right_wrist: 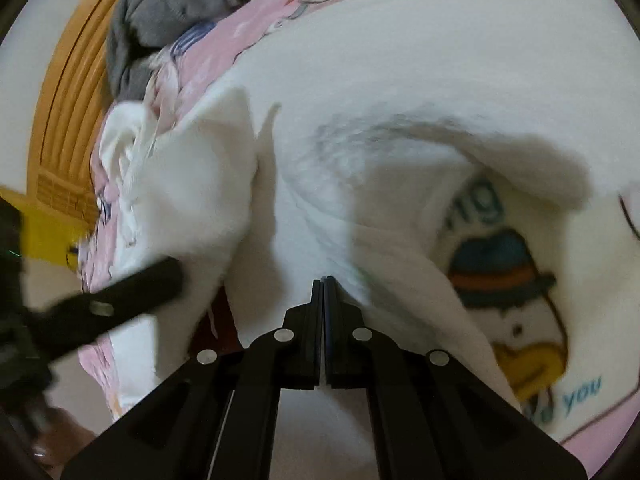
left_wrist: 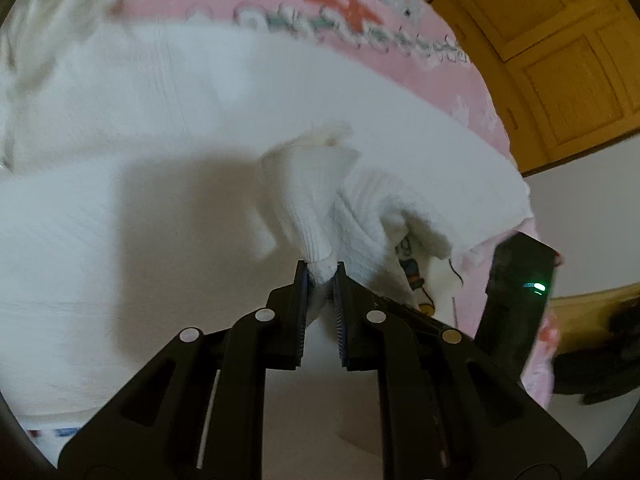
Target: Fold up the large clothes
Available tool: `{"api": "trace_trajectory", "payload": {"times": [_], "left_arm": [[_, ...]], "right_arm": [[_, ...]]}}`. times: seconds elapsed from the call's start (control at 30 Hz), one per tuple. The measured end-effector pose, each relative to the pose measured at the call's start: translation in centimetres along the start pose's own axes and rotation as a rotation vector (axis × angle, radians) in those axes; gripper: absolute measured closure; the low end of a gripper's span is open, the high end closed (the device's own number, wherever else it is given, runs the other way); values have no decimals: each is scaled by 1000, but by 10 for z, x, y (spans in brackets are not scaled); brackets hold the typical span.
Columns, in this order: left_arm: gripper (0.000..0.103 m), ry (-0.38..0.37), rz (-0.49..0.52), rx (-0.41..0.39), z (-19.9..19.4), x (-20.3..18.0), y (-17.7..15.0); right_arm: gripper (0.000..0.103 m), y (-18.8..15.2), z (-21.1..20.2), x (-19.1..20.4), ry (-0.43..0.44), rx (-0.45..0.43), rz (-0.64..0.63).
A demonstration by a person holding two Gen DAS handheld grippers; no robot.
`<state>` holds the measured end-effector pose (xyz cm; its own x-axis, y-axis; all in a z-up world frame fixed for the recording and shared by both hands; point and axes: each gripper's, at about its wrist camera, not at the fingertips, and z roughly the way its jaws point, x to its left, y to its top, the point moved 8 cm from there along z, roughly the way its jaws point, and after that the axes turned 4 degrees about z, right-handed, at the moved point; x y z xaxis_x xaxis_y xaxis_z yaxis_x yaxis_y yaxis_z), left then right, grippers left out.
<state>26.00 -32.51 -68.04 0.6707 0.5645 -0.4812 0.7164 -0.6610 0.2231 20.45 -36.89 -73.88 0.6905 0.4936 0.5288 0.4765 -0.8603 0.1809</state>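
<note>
A large white knit garment [left_wrist: 200,120] lies spread over a pink patterned bedspread [left_wrist: 280,4]. My left gripper [left_wrist: 322,270] is shut on a bunched ribbed edge of the white garment and holds it up. In the right wrist view the same garment [right_wrist: 400,80] shows a printed duck with a teal hat [right_wrist: 504,280]. My right gripper [right_wrist: 323,280] has its jaws pressed together on a fold of the white garment. The left gripper [right_wrist: 120,296] shows as a blurred black bar at the left of that view.
A wooden door [left_wrist: 560,60] stands beyond the bed's right side. A wooden headboard [right_wrist: 68,120] curves at the left. Grey clothing [right_wrist: 172,8] is piled at the far end of the bed. A yellow object [right_wrist: 44,232] sits low beside the bed.
</note>
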Motion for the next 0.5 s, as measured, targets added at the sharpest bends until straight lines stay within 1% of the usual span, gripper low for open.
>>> {"api": "trace_trajectory", "payload": {"times": [0.03, 0.1, 0.23, 0.3, 0.37, 0.43, 0.47, 0.5], "left_arm": [[91, -13, 0, 10, 6, 2, -2], [91, -7, 14, 20, 11, 7, -7], [90, -15, 19, 64, 11, 8, -11], [90, -19, 32, 46, 4, 7, -10], [90, -17, 20, 36, -2, 10, -9], [90, -21, 5, 52, -2, 14, -12], [90, -32, -7, 59, -1, 15, -15], [90, -38, -16, 70, 3, 16, -16]], "right_arm": [[103, 0, -1, 0, -3, -7, -3], [103, -2, -1, 2, -7, -12, -14], [103, -3, -8, -7, 32, -14, 30], [103, -5, -11, -8, 23, -20, 30], [103, -4, -18, -12, 14, -31, 33], [103, -4, -25, -19, 19, -33, 51], [100, -4, -26, -19, 24, -27, 59], [100, -3, -27, -19, 29, -21, 66]]}}
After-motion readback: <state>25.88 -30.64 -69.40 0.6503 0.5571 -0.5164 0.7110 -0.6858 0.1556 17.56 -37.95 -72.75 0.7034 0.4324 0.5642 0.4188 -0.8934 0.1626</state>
